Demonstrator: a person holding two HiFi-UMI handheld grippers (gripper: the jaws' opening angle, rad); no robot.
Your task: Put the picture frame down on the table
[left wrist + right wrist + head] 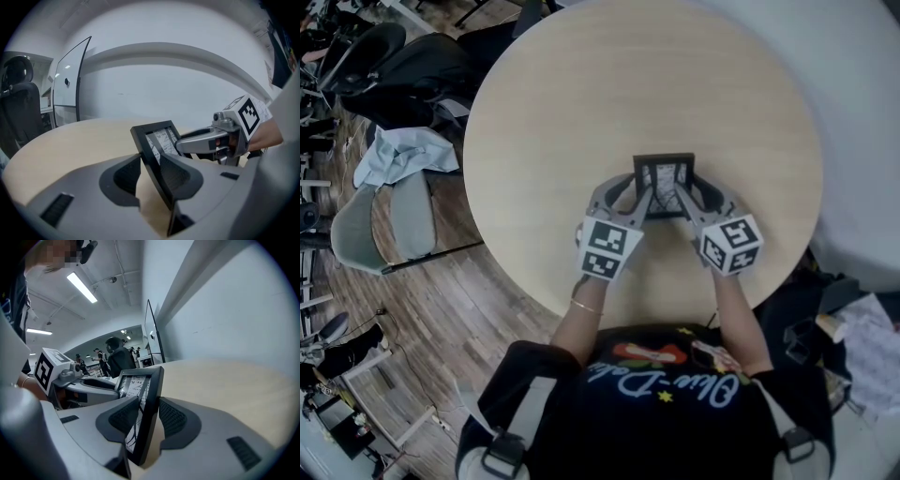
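At the bottom of the head view, a person in a black shirt reaches both arms up the picture. A thin bracelet sits on the left wrist. Each hand holds a gripper with a black-and-white marker cube on top. The left gripper and the right gripper point in toward each other, just below the middle of the picture.

Between them is the picture frame. It is small and black, with a white sheet with dark lines inside. The left gripper holds its left side and the right gripper holds its right side. In the left gripper view, the two fingers pinch the frame's edge, with one ribbed pad on each face. In the right gripper view, the fingers pinch the other edge in the same way. The frame stands up on its edge and leans a bit. I cannot tell if its bottom touches the table.

The table is round and made of light wood. The frame is over the part close to the person, a little right of the middle.

Farther off, at the upper left of the head view, is a black chair. Below it, a grey chair has a pale blue cloth on it. The floor is brown wood. White papers lie at the lower right. Far back, at the middle left of the right gripper view, people stand under long ceiling lights.
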